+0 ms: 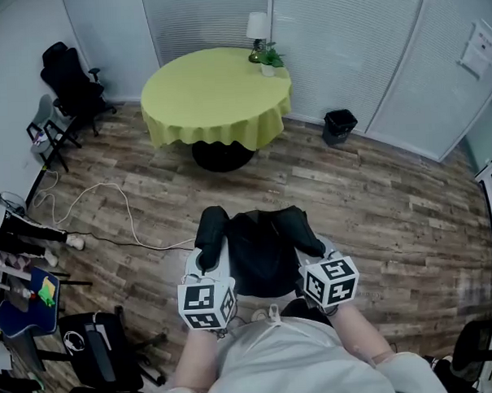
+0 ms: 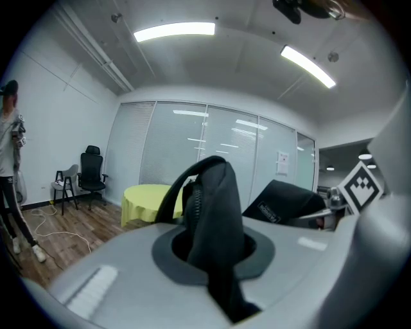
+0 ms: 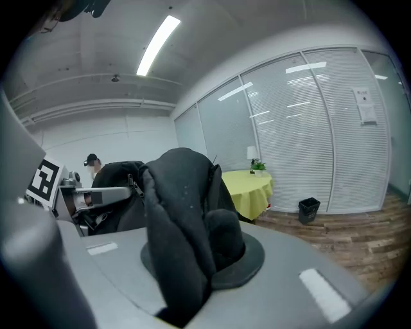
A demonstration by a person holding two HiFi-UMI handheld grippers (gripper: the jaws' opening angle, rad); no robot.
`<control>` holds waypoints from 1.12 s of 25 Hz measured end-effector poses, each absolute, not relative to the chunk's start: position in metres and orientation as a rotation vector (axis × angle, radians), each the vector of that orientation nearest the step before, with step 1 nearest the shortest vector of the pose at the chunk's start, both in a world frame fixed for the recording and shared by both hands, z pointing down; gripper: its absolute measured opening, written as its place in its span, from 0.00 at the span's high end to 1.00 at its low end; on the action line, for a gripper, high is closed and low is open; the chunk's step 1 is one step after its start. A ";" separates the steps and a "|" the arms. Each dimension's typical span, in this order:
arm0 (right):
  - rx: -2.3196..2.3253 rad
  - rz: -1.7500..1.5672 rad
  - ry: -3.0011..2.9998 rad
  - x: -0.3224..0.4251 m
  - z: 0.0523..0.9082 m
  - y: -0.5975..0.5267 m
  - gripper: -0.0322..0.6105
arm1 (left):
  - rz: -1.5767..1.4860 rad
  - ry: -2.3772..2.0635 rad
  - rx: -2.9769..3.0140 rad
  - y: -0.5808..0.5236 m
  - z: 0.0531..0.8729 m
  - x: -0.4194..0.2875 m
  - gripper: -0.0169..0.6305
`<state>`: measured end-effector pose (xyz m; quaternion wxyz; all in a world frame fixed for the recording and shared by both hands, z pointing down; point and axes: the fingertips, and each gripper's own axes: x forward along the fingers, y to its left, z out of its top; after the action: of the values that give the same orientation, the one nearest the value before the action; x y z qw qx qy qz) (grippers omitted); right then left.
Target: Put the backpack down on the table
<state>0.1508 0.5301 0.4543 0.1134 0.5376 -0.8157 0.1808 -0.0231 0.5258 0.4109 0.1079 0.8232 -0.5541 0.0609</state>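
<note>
Left claw [image 2: 216, 249] and right claw [image 3: 192, 257] each pinch a strap of the black backpack [image 1: 260, 250], nearly closed.

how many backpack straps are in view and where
2. The left strap is shut in the jaws of the left gripper, the right strap in those of the right gripper, either side of the backpack. Others may be hidden.

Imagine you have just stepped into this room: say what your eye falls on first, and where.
The black backpack hangs in the foreground, low in the head view, one strap clamped in the left gripper and another in the right gripper. Beyond it, across the wood floor, stands a round table under a yellow-green cloth, with a lamp and a small plant at its far edge.
</note>
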 end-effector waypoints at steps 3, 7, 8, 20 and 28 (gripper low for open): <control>1.558 0.551 -2.377 0.145 0.463 0.516 0.90 | 0.191 -1.630 2.391 0.513 0.421 -0.029 0.93; 1.522 0.578 -2.374 0.139 0.475 0.493 0.90 | 0.210 -1.636 2.350 0.493 0.433 -0.035 0.93; 1.508 0.580 -2.375 0.138 0.477 0.486 0.90 | 0.214 -1.637 2.342 0.487 0.435 -0.035 0.93; 1.362 0.561 -2.462 0.135 0.474 0.315 0.90 | 0.207 -1.737 2.263 0.335 0.429 -0.035 0.93; 1.268 0.536 -2.507 0.150 0.469 0.174 0.90 | 0.158 -1.794 2.194 0.202 0.426 -0.018 0.93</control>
<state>0.1498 0.1741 0.4688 0.1402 0.4389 -0.8679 0.1857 -0.0183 0.2024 0.4265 0.1511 0.7641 -0.6247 0.0551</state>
